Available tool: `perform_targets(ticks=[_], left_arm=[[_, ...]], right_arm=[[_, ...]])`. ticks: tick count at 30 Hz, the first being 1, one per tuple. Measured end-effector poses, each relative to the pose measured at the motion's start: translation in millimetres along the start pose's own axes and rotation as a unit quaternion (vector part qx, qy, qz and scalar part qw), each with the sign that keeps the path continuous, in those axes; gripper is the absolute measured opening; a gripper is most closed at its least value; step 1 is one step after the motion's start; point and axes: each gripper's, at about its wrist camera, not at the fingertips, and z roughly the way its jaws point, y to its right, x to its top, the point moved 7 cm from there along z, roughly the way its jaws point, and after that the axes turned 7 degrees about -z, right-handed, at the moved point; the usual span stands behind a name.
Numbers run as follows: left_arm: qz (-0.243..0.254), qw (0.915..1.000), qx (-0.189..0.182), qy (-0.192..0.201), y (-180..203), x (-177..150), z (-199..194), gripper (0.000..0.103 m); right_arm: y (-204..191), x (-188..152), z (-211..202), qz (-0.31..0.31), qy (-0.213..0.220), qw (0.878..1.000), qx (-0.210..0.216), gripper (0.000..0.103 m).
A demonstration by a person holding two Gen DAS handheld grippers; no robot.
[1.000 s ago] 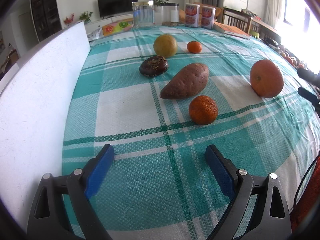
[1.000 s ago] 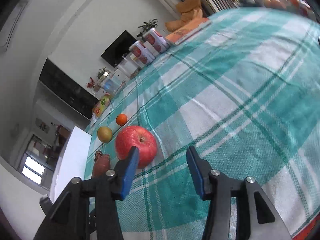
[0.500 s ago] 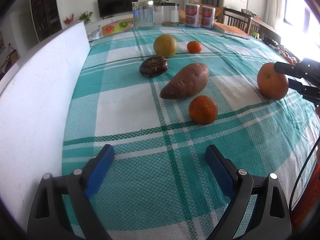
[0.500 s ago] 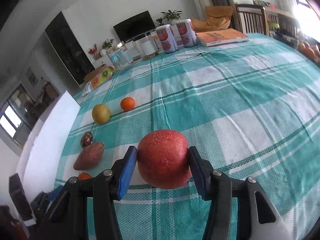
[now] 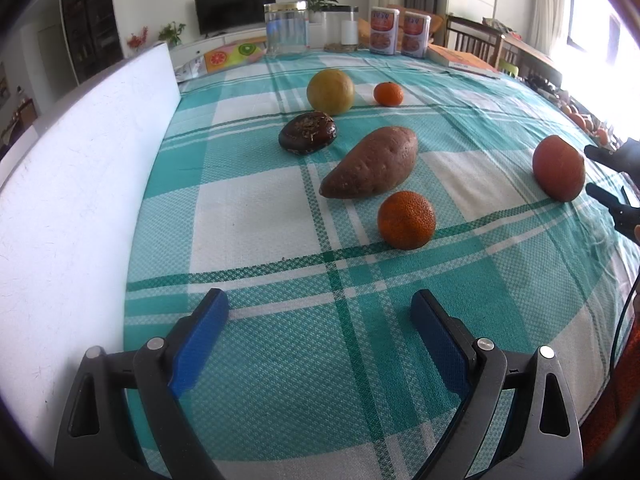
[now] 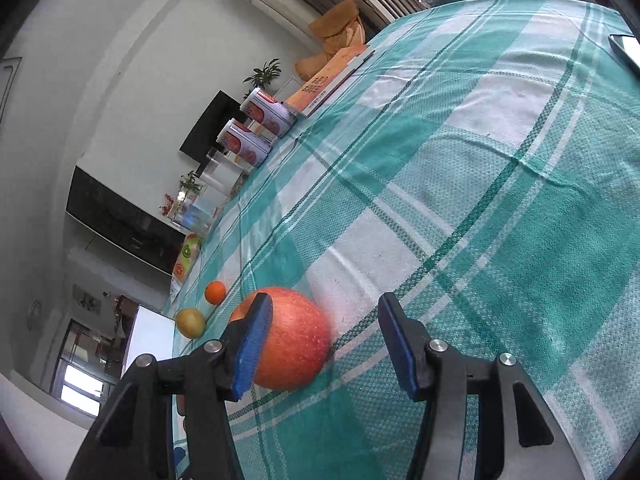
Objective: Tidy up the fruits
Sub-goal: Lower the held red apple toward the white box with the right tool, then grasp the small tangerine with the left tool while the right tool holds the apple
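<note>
A red apple (image 6: 294,344) rests on the teal checked tablecloth (image 6: 480,240). My right gripper (image 6: 324,308) straddles it with jaws opening: the left pad lies against the apple, the right pad stands clear of it. In the left wrist view the apple (image 5: 558,168) sits at the far right with the right gripper (image 5: 588,170) behind it. My left gripper (image 5: 320,300) hovers open and empty over the cloth, short of a mandarin (image 5: 406,220) and a sweet potato (image 5: 372,164). Further back lie a dark brown fruit (image 5: 307,133), a yellow fruit (image 5: 330,91) and a small mandarin (image 5: 388,93).
A white board (image 5: 80,184) stands along the table's left side. Two glass jars (image 5: 286,28), two printed cans (image 5: 384,32) and an orange book (image 5: 460,60) line the far edge. Chairs and more fruit show beyond the right side.
The right gripper closed on the apple, shifted it slightly rightward across the cloth while rolling, then widened so the right pad came off. The left gripper stayed still.
</note>
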Motion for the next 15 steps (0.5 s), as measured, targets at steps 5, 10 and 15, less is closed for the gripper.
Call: perform_targets(ticks=[5, 10, 15], left_arm=[[0.013, 0.9972, -0.073, -0.004, 11, -2, -9, 0.093], [0.054, 0.9953, -0.080, 0.014, 48, 10, -15, 0.092], [0.034, 0.9981, -0.049, 0.015, 58, 30, 7, 0.072]], right_arm=[[0, 4, -17, -0.017, 0.035, 0.999, -0.027, 0.069], [-5, 3, -18, -0.035, 0.041, 0.998, -0.038, 0.070], [-9, 6, -27, -0.043, 0.051, 0.997, -0.033, 0.070]])
